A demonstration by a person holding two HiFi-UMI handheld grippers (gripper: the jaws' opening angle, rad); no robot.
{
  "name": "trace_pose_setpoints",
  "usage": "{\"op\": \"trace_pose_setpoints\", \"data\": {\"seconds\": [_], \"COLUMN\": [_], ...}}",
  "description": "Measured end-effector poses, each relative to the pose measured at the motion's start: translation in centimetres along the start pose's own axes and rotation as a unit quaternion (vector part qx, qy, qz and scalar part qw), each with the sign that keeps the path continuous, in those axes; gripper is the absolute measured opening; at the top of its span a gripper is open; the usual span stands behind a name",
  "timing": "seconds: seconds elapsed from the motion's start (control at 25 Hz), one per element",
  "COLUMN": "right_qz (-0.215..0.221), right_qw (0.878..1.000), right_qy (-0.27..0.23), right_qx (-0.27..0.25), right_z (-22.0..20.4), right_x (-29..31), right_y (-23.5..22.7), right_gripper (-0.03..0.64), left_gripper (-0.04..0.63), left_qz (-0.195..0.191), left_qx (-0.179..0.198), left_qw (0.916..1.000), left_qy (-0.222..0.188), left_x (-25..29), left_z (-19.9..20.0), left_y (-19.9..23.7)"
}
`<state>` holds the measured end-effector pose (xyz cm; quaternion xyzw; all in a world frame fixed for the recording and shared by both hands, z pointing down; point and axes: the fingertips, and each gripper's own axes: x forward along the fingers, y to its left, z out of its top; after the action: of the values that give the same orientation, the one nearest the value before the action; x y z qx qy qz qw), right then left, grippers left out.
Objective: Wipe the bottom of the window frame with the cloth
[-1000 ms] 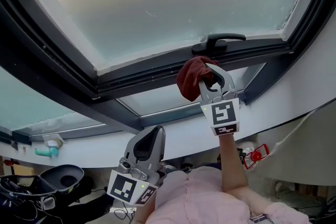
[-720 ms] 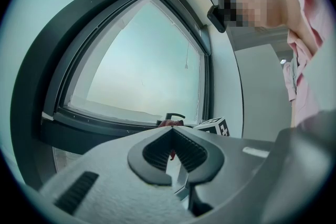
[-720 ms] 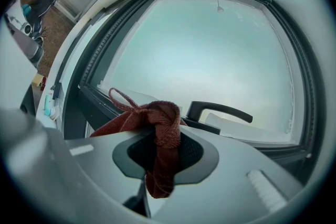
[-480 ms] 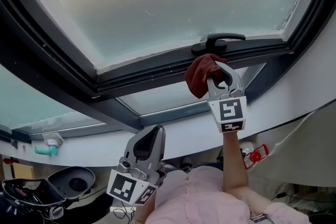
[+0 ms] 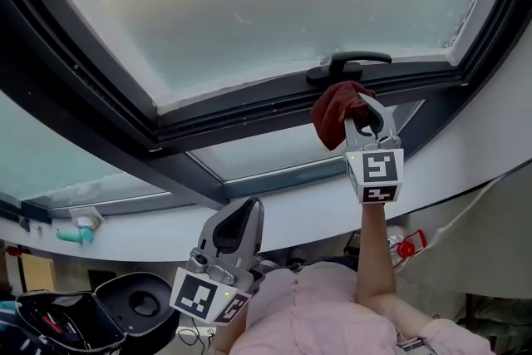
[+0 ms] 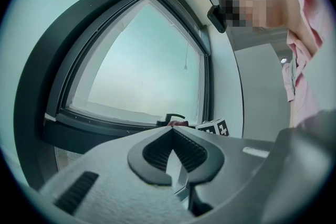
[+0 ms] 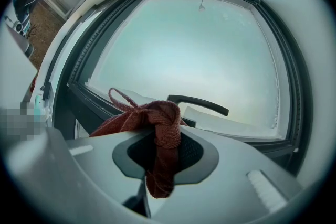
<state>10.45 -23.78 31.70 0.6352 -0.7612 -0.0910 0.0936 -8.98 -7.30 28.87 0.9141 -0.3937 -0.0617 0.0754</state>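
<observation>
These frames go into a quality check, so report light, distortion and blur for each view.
Head view: pale glass backlights the scene, the dark frame bows, the cloth is sharp. Left gripper view: fisheye with black corners, a mosaic patch top right. Right gripper view: same fisheye, soft even light, cloth crisp in the right gripper.

The person wears a pale pink shirt (image 5: 316,322), and the grey left tool (image 5: 246,209) and right tool (image 5: 362,110) each bear a white cube printed with black square markers.
</observation>
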Motion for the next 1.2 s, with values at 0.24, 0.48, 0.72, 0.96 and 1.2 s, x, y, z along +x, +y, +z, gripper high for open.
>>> {"op": "trace_pose_setpoints", "data": {"seconds": [0.24,0.48,0.72,0.96,1.2], "right_qz": [-0.013,-0.029,0.090,0.191,0.238], "right_qw": [1.000,0.999,0.973,0.964,0.962], "right_qy": [0.007,0.017,-0.056,-0.051,-0.019], "right_qx": [-0.006,0.001,0.203,0.175,0.134], "right_z": [0.0,0.1,4.2,7.4,8.1], "right_x": [0.1,-0.4,-1.6,-1.7,-0.7], "right_y": [-0.1,0.1,6.0,17.4,27.3], "right_gripper": [0.075,0.075,0.075,0.075,0.075], "left_gripper": [-0.002,-0.002,-0.002,-0.002,-0.002], "left_qz": [0.006,0.016,0.024,0.023,0.042], "left_qx": [-0.001,-0.002,-0.007,-0.012,-0.014], "left_qw": [1.0000,0.9998,0.9996,0.9996,0.9989], "left_qy": [-0.003,-0.009,-0.012,-0.011,-0.012], "left_x": [-0.7,-2.4,-4.6,-7.0,-10.7], "left_z": [0.1,0.4,0.7,1.7,2.9], "left_y": [0.3,1.1,2.7,4.7,8.2]}}
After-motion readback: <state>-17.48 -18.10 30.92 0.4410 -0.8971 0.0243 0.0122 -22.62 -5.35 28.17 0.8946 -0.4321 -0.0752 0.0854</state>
